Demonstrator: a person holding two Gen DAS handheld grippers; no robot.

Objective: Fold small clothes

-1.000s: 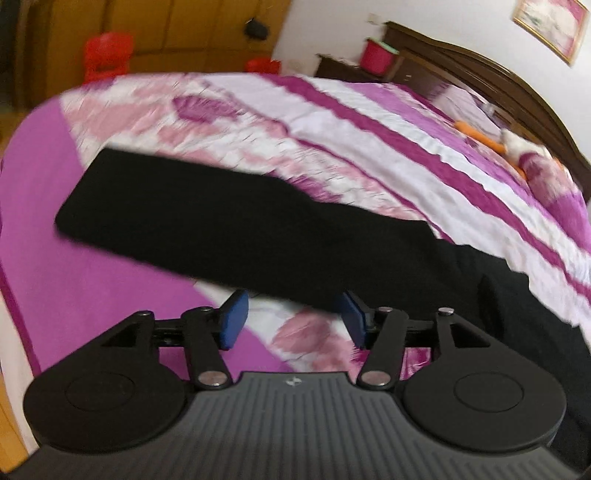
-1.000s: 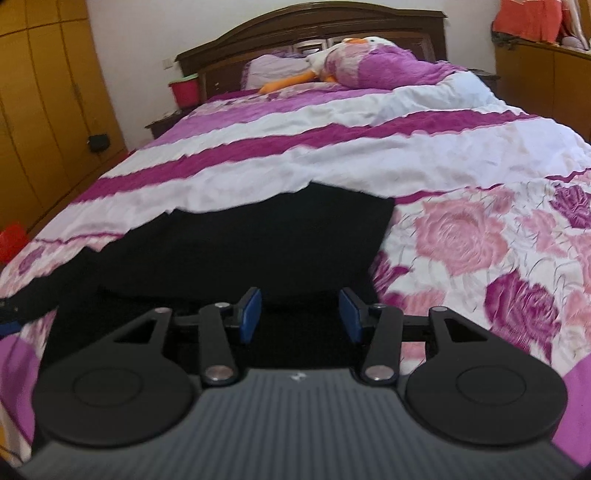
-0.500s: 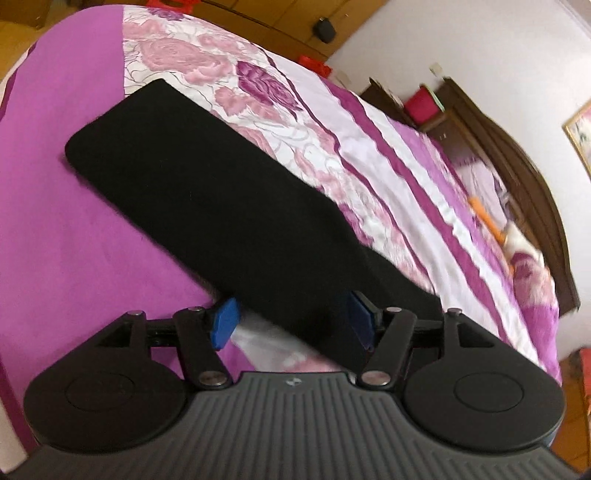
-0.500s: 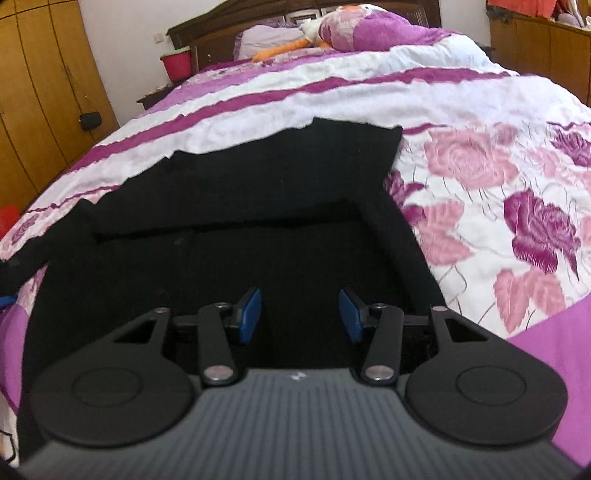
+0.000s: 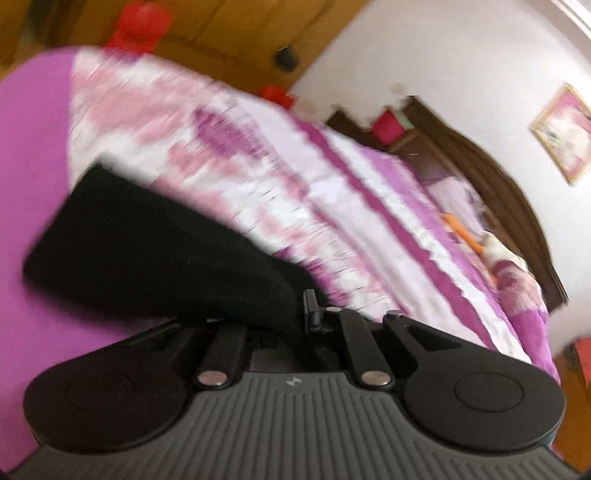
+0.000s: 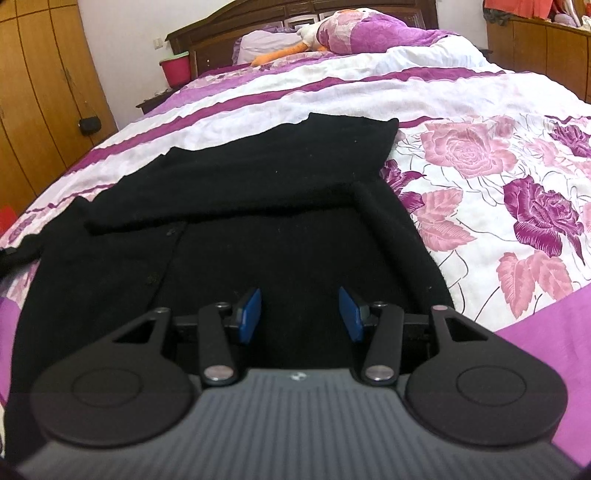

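Left wrist view, gripper: the left gripper (image 5: 308, 312) has just snapped together from wide apart; its jaws now pinch the near edge of the black sleeve (image 5: 147, 251).
Left wrist view, sleeve: half a second ago the strip of cloth merely passed between open pads; now it is clamped and runs from the jaws up and left across the purple part of the bed cover (image 5: 33, 147).
Left wrist view, clarity: heavily blurred, so how deep the cloth sits in the jaws cannot be told.
Left wrist view, background: headboard (image 5: 498, 177) and a framed picture (image 5: 563, 133) at right.
Right wrist view, gripper: the right gripper (image 6: 299, 314) stands apart as before, blue pads (image 6: 249, 314) clear, nothing between them.
Right wrist view, garment: the black garment (image 6: 258, 229) lies spread on the floral bed cover, one sleeve already laid across the chest, a rolled fold along the right side. It fills more of the frame than a second ago; the gripper has come lower over the hem.
Right wrist view, far end: a pillow (image 6: 369, 31) and a red bucket (image 6: 176, 70).
Meaning for the task: the second sleeve appears secured, so it can likely be carried across the body next; the right gripper looks placed to take the hem.
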